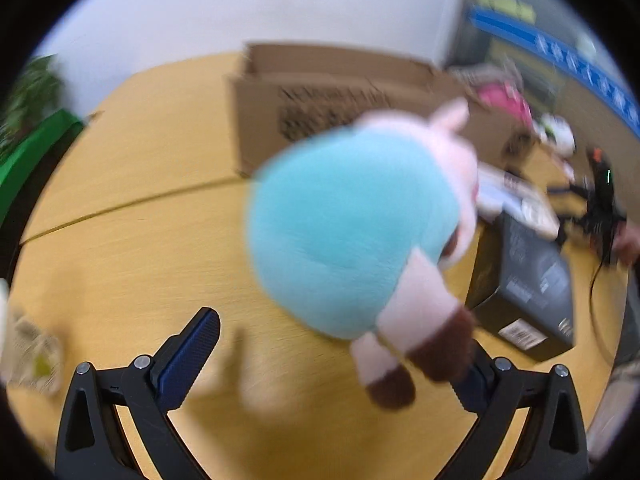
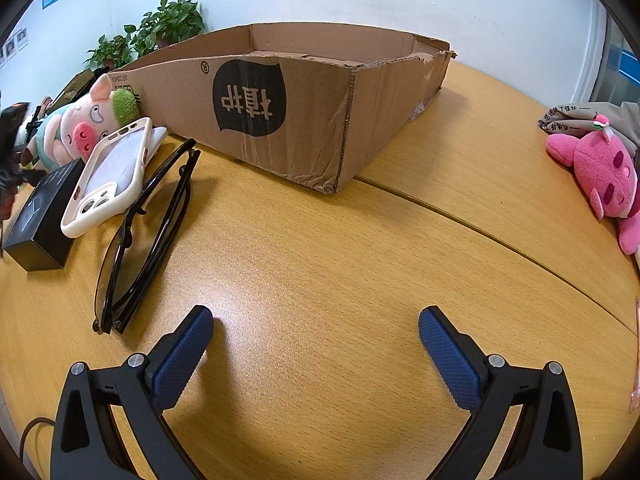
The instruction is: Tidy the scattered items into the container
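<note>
Through the left wrist view, blurred, I see my left gripper (image 1: 340,344) spread wide, a pig plush (image 1: 352,232) against its right finger, the cardboard box (image 1: 320,92) behind. The right wrist view shows my right gripper (image 2: 316,328) wide and empty above the wooden table (image 2: 320,260), with glasses (image 2: 148,232) and a phone case (image 2: 108,176) left of the box.
</note>
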`<act>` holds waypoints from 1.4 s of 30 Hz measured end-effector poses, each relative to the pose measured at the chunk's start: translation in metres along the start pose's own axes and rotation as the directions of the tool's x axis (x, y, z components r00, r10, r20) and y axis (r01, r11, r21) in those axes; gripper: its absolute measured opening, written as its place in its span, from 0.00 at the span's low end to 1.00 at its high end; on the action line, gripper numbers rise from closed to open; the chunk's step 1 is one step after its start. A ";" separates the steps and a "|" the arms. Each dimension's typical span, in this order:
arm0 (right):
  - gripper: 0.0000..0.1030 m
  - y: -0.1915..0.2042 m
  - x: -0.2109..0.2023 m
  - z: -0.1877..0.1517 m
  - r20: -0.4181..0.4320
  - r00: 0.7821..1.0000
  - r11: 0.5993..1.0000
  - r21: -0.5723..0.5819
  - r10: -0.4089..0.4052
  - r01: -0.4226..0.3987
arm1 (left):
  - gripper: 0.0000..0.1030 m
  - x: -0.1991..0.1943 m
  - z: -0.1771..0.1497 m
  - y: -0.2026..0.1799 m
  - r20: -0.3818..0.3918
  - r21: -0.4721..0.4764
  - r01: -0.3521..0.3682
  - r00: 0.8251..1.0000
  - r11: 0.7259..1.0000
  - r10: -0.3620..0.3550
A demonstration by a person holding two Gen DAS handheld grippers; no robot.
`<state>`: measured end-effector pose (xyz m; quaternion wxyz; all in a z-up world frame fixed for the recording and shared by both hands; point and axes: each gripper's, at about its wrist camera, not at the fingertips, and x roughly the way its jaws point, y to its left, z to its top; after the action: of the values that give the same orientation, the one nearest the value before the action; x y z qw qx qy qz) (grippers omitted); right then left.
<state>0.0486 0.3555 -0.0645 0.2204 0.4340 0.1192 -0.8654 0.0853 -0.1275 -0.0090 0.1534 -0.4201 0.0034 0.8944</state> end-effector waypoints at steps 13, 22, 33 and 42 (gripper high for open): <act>1.00 -0.009 -0.066 0.075 0.260 0.966 0.970 0.236 -0.003 -0.061 | 0.99 0.003 0.185 -0.009 0.147 0.097 0.010 0.989 0.995 -0.024; 0.96 -0.030 0.012 0.131 0.045 0.999 0.903 0.429 -0.025 0.004 | 0.61 0.123 0.171 0.047 -0.226 -0.056 -0.072 0.973 0.996 0.058; 0.64 -0.048 0.003 0.147 0.031 0.992 0.916 0.389 -0.125 0.104 | 0.49 0.077 0.148 0.050 -0.118 -0.162 -0.044 0.993 0.986 0.025; 1.00 0.045 -0.139 0.137 0.253 0.900 0.920 0.265 -0.356 0.289 | 0.90 -0.067 0.133 -0.048 0.338 -0.080 -0.177 0.921 0.981 0.194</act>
<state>0.0484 0.3002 0.1279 0.0390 0.2953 0.0587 -0.9528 0.0390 -0.0814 0.1335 0.0562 -0.2586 -0.0053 0.9643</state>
